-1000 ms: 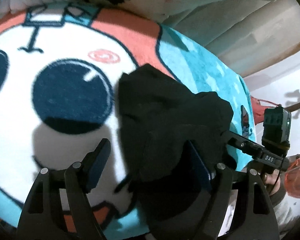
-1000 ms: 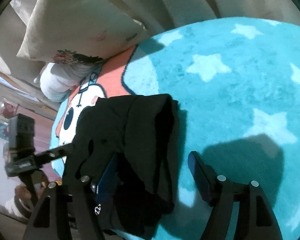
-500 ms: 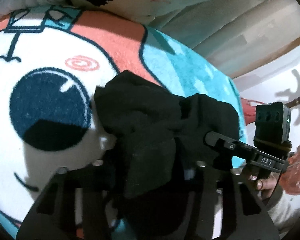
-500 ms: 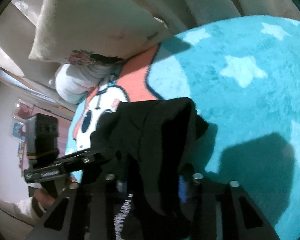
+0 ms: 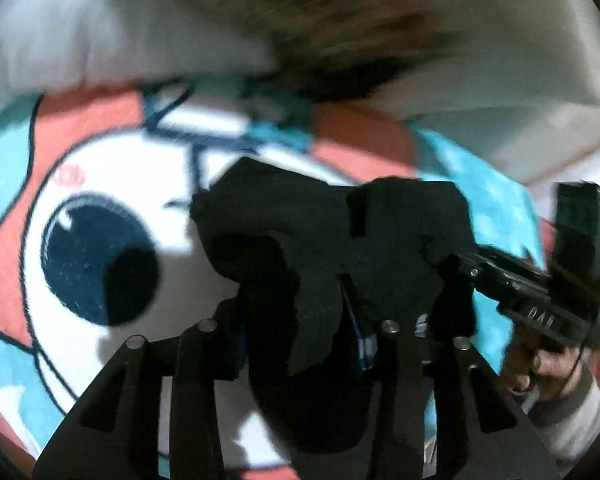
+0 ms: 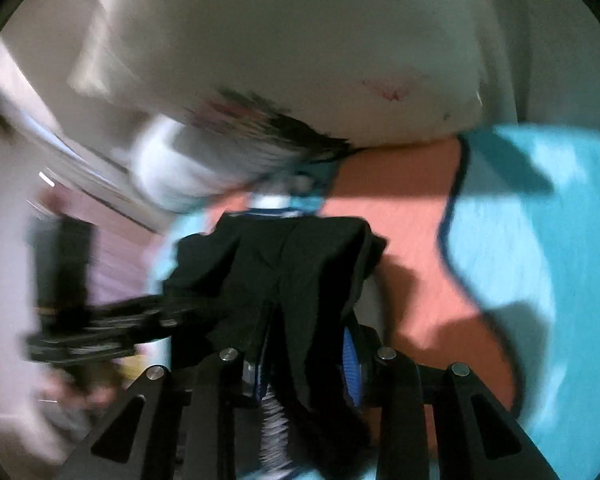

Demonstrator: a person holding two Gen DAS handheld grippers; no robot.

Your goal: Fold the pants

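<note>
While the cartoon blanket (image 5: 112, 184) is spreading under everything, its big navy eye (image 5: 96, 260) is sitting at the left of the left wrist view and a pale pillow (image 5: 112, 20) is lying blurred along the far edge. The left gripper (image 5: 300, 344) is pinching the black pants (image 5: 320, 240), its jaws easing slightly apart with cloth still bunched between them. Further right, the right gripper (image 5: 456, 264) is gripping the other end narrowly, a hand (image 5: 540, 364) holding it. In the right wrist view, the pants (image 6: 284, 264) are hanging between both grippers (image 6: 306, 364), lifted off the blanket (image 6: 512, 232), long axis running side to side, folds drooping toward the cameras and hiding the pads.
</note>
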